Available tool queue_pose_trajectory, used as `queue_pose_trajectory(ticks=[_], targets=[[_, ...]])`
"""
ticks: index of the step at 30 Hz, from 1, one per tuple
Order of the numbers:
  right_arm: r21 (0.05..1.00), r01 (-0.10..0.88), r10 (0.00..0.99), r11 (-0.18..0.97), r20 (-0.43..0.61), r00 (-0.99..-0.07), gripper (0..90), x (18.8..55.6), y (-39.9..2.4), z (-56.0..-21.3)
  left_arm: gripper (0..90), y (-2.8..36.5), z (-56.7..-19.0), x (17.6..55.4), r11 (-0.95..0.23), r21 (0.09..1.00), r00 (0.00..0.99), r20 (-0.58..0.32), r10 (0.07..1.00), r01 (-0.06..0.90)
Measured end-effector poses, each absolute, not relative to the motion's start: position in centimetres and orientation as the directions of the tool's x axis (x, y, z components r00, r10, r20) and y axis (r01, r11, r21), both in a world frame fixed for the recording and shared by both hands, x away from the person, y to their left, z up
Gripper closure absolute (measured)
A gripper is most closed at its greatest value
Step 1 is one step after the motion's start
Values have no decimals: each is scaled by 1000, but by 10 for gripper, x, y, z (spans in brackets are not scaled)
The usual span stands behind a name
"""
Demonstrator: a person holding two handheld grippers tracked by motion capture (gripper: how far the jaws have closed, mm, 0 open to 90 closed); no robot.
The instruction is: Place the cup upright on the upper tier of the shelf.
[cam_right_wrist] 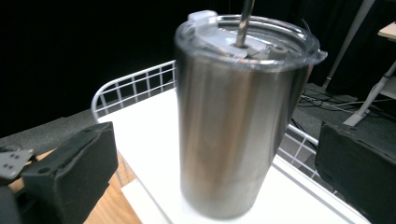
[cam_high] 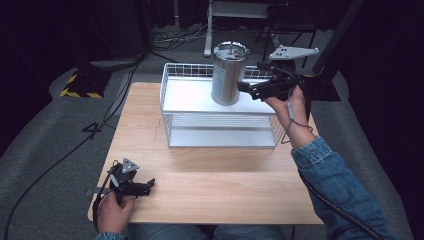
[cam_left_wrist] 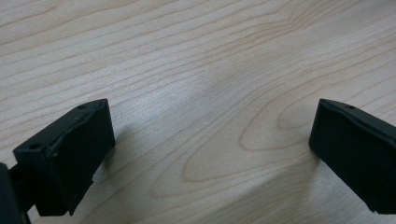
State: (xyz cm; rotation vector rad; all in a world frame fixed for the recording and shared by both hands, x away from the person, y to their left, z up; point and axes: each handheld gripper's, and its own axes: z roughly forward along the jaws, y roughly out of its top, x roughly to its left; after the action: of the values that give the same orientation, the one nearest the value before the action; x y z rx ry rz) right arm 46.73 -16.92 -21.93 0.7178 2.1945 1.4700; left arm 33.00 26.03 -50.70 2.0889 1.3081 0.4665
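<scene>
Spread jaws of the right tool (cam_right_wrist: 210,172) flank the steel cup (cam_right_wrist: 238,116), untouched; its straw (cam_right_wrist: 243,23) shows close. Left tool (cam_left_wrist: 210,158) spread on worktop (cam_left_wrist: 196,70).

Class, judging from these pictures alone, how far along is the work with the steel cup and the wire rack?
Done: the steel cup stands upright on the white top shelf of the wire rack. In hand: the right gripper is open, its jaws either side of the cup, not clamping it. Left: whether it is about to grasp or has just let go cannot be told. The left gripper rests open on the table.
</scene>
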Motion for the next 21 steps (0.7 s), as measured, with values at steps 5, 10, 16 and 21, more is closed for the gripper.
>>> queue_pose_trajectory(ticks=[5,10,16,21], targets=[[930,177,602,321,-56,-797,0,450,-184,-220,5,260,-507,330,-315,668,447,-28,894,674],[926,171,600,335,-70,-797,0,434,-199,-222,5,260,-507,330,-316,667,448,-29,894,675],[924,173,601,341,-73,-796,0,418,-219,-227,5,260,-507,332,-314,668,446,-30,895,675],[922,183,605,341,-66,-793,0,408,-232,-233,5,260,-507,333,-314,669,445,-28,895,674]])
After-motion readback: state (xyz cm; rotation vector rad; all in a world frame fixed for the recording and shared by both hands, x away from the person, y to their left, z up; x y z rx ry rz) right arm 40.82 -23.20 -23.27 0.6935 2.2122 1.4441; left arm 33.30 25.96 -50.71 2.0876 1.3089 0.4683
